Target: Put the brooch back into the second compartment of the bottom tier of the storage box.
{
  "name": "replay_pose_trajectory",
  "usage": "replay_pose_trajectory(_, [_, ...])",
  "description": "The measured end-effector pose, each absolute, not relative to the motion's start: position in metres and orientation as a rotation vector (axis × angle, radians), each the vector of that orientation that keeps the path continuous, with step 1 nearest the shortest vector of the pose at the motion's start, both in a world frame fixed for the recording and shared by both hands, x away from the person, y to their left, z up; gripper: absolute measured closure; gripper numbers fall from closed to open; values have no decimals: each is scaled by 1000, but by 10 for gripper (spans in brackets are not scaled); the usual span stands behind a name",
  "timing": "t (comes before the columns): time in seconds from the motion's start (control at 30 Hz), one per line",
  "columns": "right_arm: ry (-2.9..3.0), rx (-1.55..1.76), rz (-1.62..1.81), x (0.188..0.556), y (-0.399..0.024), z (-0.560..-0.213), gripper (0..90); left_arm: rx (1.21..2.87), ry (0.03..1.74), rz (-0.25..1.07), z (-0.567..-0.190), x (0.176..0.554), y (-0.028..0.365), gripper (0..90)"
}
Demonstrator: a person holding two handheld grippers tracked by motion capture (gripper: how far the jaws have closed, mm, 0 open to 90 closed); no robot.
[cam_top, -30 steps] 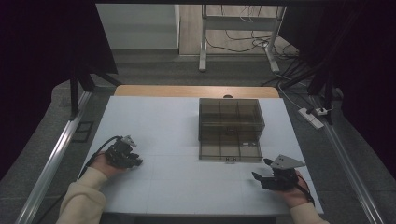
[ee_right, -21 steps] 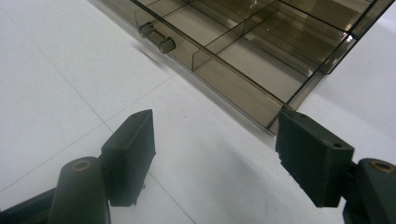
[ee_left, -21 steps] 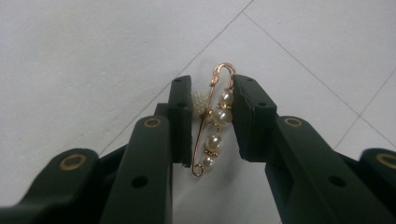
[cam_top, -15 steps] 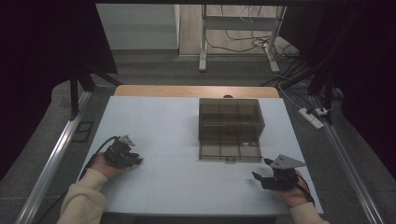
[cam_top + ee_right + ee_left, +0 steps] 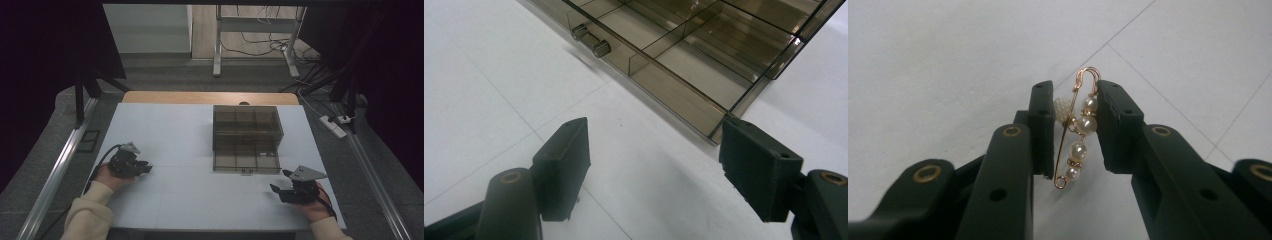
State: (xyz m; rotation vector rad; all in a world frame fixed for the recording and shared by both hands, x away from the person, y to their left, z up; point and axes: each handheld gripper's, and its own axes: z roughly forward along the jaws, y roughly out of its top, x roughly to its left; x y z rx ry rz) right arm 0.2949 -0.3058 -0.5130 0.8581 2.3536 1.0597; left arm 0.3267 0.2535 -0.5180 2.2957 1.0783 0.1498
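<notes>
Between the jaws of my left tongs sits a gold pin strung with pearls, clenched lengthwise so its looped head pokes out past the jaw tips toward twelve o'clock and its small coil end hangs toward six. One textured bead presses against one jaw, two smooth pearls against the other. From the high view, my left tongs lie low over the white tabletop at about eight o'clock from its centre, my left hand behind them, a pale sleeve trailing to the bottom edge.

My right tongs hover at about five o'clock, jaws spread wide with bare tabletop between them, holding nothing; my right hand grips the body beneath the grey three-cornered plate. Just ahead of them, toward eleven o'clock, stands a smoky transparent organiser box with its divided drawer pulled out toward me, two small clear knobs on the front. The compartments I can see look empty, though tint and glare make that hard to confirm.
</notes>
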Motion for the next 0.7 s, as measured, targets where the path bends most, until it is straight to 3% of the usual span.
replay_pose_trajectory(0.7, [2359, 859, 1057, 295, -306, -513, 280, 2100, 1092, 250, -508, 324, 252, 690])
